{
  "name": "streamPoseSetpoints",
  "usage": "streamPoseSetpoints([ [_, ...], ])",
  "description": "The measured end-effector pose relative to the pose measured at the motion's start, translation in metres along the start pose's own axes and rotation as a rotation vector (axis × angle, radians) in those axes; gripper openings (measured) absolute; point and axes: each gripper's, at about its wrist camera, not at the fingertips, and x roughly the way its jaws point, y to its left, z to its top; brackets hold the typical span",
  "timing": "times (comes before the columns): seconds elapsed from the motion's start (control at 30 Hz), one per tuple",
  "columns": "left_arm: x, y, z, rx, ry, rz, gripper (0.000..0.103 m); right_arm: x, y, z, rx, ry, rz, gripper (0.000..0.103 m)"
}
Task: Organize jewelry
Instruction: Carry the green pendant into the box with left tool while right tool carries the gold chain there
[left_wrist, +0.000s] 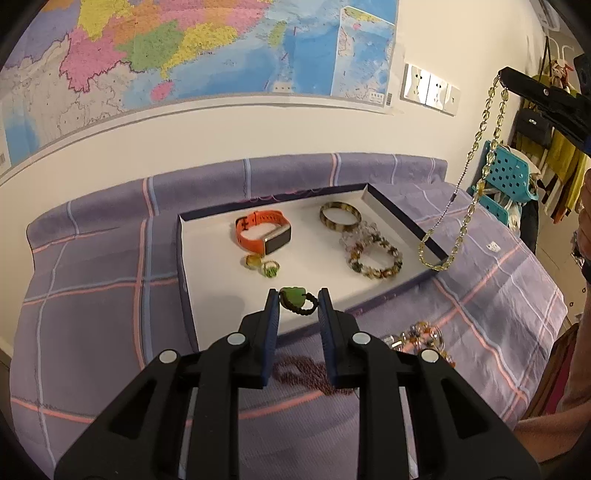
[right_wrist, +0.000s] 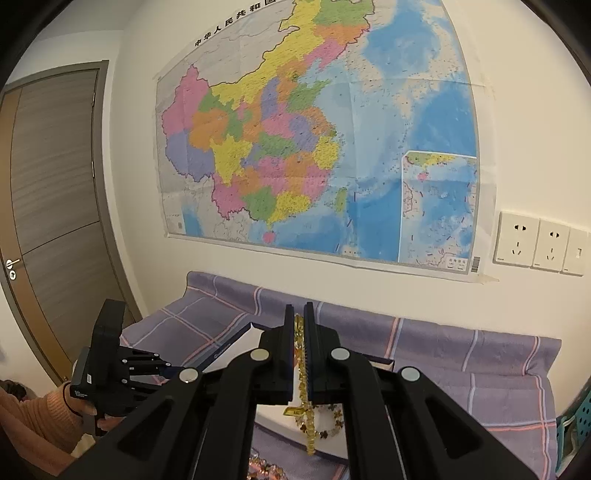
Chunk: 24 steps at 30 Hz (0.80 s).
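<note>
The left gripper (left_wrist: 298, 301) pinches a green pendant on a dark cord (left_wrist: 295, 300) between its 2 narrowly set fingertips, held just above the near edge of a shallow white tray (left_wrist: 207, 258). The right gripper (right_wrist: 299, 317) is clamped nearly shut on a yellow bead necklace (right_wrist: 301, 354), whose strand runs down between the pads. Only the left wrist view shows that necklace full length (left_wrist: 476, 177): pale amber oval beads with a thin silvery chain section, hanging in a long loop from the right gripper's tip (left_wrist: 504, 75) and reaching the tray's right corner. That view alone shows the tray's contents beyond the left fingertips: an orange watch (left_wrist: 264, 230), 2 rings (left_wrist: 260, 264), a striped bangle (left_wrist: 340, 216), and beaded bracelets (left_wrist: 369, 251). Only the right wrist view shows the hand (right_wrist: 92, 410) holding the left gripper's body (right_wrist: 107, 365), a door (right_wrist: 55, 192), and the whole wall map (right_wrist: 314, 147).
</note>
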Motion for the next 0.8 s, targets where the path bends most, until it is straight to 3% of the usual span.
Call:
streamPoseSetpoints([
  [0.8, 0.044, 0.017, 0.014, -0.043, 0.046, 0.013, 0.022, 0.060, -0.021, -0.013, 0.056, 0.084, 0.015, 0.003],
])
